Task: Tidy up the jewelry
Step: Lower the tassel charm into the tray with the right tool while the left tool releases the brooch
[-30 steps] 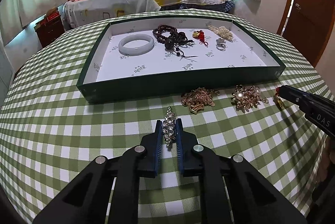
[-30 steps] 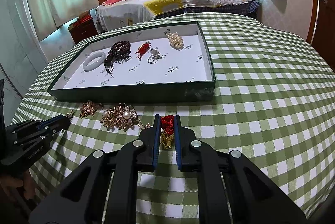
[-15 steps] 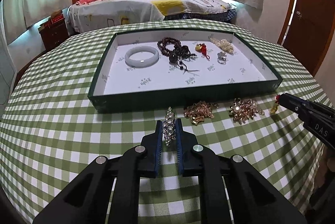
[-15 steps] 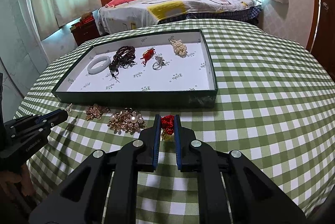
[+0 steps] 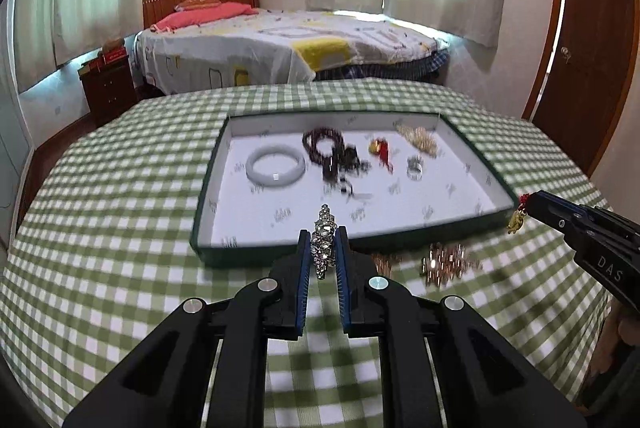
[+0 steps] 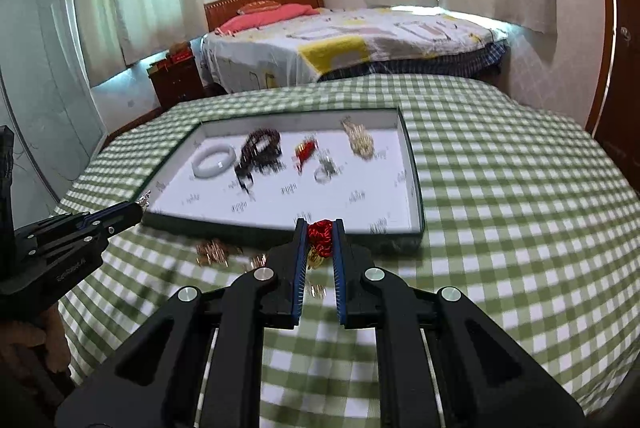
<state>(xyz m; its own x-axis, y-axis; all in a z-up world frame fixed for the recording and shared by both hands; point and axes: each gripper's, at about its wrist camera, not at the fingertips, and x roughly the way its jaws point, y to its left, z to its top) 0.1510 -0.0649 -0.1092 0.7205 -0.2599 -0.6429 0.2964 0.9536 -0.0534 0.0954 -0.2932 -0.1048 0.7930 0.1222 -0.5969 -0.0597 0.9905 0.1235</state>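
Left wrist: my left gripper (image 5: pixel 323 252) pinches the rhinestone brooch (image 5: pixel 324 246) mid-body; rigid, light, probably slippery.
Right wrist: my right gripper (image 6: pixel 320 242) clamps the red knot charm (image 6: pixel 320 238); soft cord.

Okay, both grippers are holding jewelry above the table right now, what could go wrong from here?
1. The rhinestone brooch is pinched only along its lower part by the left gripper; it might slip or swing out.
2. The red knotted charm in the right gripper dangles a gold pendant that could snag the tray wall.
3. The tray's far half is crowded; dropping there could tangle with the dark bead bracelet.
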